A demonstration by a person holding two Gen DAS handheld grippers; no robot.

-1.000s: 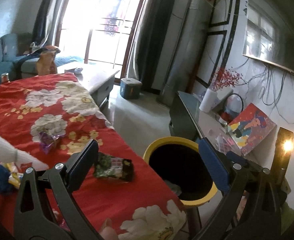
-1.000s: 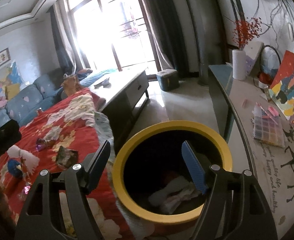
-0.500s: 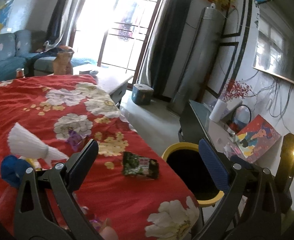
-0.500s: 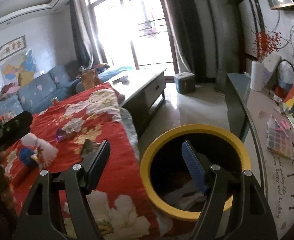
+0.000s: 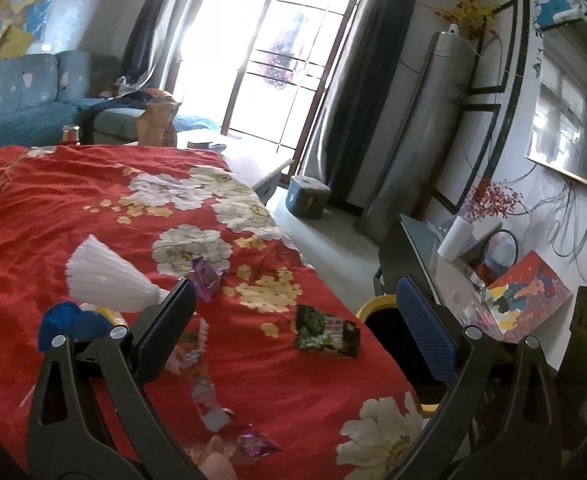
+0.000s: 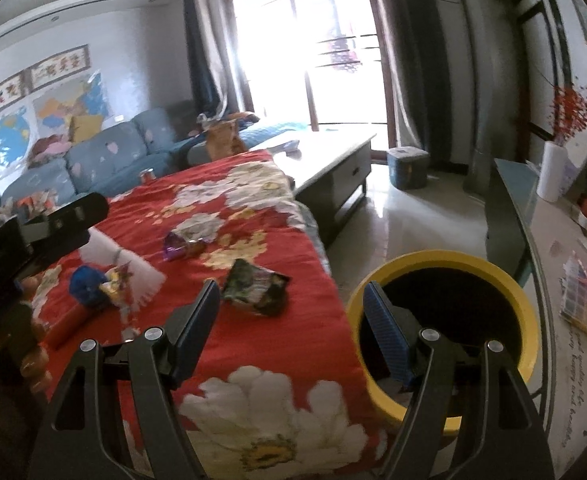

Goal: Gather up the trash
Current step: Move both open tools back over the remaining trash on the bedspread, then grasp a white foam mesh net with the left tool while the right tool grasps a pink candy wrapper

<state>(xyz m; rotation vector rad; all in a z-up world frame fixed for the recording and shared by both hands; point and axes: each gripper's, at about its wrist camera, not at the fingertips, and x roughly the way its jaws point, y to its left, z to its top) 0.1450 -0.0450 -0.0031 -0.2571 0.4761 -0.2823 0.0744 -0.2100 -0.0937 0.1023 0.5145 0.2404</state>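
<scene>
Red floral tablecloth (image 5: 73, 200) holds a dark green snack wrapper (image 5: 327, 332) near its edge, beside yellow-rimmed bin (image 6: 445, 264). Left gripper (image 5: 293, 314) & right gripper (image 6: 291, 314): both wide open, holding nothing, above cloth.

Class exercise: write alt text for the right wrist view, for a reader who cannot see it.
The open, empty right gripper hovers between a red floral cloth strewn with wrappers, the nearest a dark green snack packet, and a yellow-rimmed bin beside it.

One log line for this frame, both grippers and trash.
left hand-held gripper: open, empty | right hand-held gripper: open, empty | green wrapper: on cloth | bin: beside table
</scene>
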